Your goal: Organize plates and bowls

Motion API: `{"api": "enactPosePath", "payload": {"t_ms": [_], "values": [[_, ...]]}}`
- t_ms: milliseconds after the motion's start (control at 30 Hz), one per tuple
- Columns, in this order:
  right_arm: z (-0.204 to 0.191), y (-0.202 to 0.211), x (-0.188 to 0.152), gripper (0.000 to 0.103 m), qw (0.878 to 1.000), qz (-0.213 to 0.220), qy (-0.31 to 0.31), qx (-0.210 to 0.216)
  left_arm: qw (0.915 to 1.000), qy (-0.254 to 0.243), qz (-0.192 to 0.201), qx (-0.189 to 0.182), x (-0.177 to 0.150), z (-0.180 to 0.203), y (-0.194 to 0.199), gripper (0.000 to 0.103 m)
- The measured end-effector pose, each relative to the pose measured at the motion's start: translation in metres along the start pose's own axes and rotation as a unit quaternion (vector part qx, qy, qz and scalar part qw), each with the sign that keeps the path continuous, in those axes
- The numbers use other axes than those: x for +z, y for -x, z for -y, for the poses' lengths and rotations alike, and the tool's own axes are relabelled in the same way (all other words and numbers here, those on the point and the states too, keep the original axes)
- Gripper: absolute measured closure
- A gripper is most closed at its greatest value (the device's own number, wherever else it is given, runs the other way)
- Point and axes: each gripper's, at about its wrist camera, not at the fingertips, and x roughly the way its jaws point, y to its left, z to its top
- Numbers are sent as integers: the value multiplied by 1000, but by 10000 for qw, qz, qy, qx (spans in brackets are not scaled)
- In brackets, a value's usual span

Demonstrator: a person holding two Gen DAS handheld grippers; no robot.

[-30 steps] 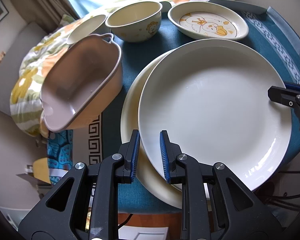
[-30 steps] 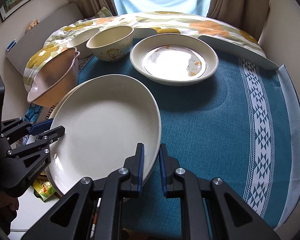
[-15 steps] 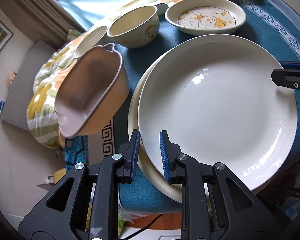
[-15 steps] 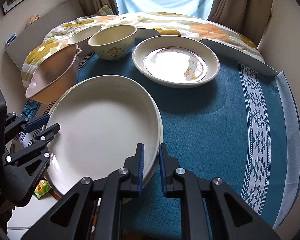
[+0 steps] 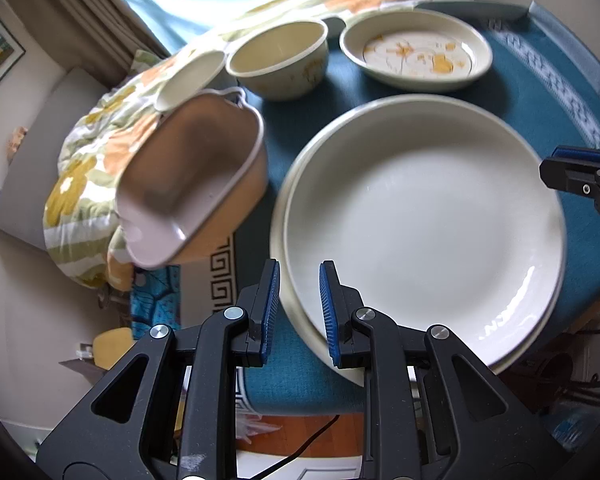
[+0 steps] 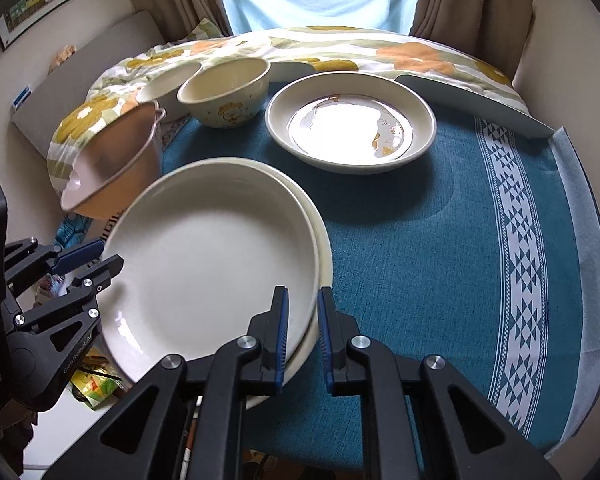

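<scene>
Down near the front edge of the counter [image 6: 440,248], two grippers hold one big white plate [image 5: 424,224]. The left gripper [image 5: 298,308] has its jaws closed on the near left rim of that plate. One blue pad sits under the rim and one sits on top. The right gripper [image 6: 302,332] has its jaws closed on the other side of the same plate. Its tip also shows at the right edge of the left wrist view.

The white plate lies on top of a second big plate [image 5: 278,216]. That one is cream, and only a thin strip of its rim peeks out around the top plate. The two plates hang a little over the front edge of the counter. A blue-green cloth with a white pattern [image 6: 524,240] covers the counter.

At the left edge of the counter sits a pink and tan dish with handles [image 5: 192,184]. It is tilted, with its open side facing the camera. It sticks out past the edge.

Farther back, near the far edge, is a shallow bowl with a yellow duck picture [image 5: 416,56]. Just to its left stands a deep cream bowl [image 5: 278,58] with a small yellow picture on its side. Another small cream bowl [image 5: 190,78] is beside that one, toward the far left corner.

Behind the counter lies a blanket with orange and yellow flowers [image 6: 332,52]. Past it hang brown curtains [image 6: 460,8] by a bright window.
</scene>
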Motion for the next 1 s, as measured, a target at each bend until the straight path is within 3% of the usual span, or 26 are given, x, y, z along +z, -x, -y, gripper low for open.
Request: {"api": "enactPosePath", "payload": {"t_ms": [67,100,133,200,267,300,400,533,700,867,1000], "values": [[3,14,3,90,9998,56,-160,119,9999,42,146,-25,5,-5,16,78],[4,20,5,90,9995,85,-241,172,9996,103,252,-82,9,-9,26,58],[5,30,7,89,9992,139,-320,192,9990,181,377,-135,12,-14,36,23],[6,47,10,75,9989,322,-339,72,9956,353,836,-230,19,-25,60,0],[9,68,13,8,9975,630,-335,10,9926,359,1068,-452,26,-31,77,0],[12,77,15,0,9965,759,-358,-8,9915,350,1085,-623,31,-33,82,0],[24,97,22,0,9934,1055,-448,-72,9870,485,1074,-1089,45,-41,89,0],[47,106,42,0,9921,1152,-462,-192,9815,768,998,-1441,62,-44,90,0],[82,97,82,0,9946,979,-245,-220,9753,1183,826,-1672,91,-42,70,0],[113,54,132,0,9985,543,91,-78,9589,1831,400,-2131,126,-35,26,1],[135,4,159,1,9992,107,306,233,9453,2269,-150,-2339,148,-23,-29,21]]}}
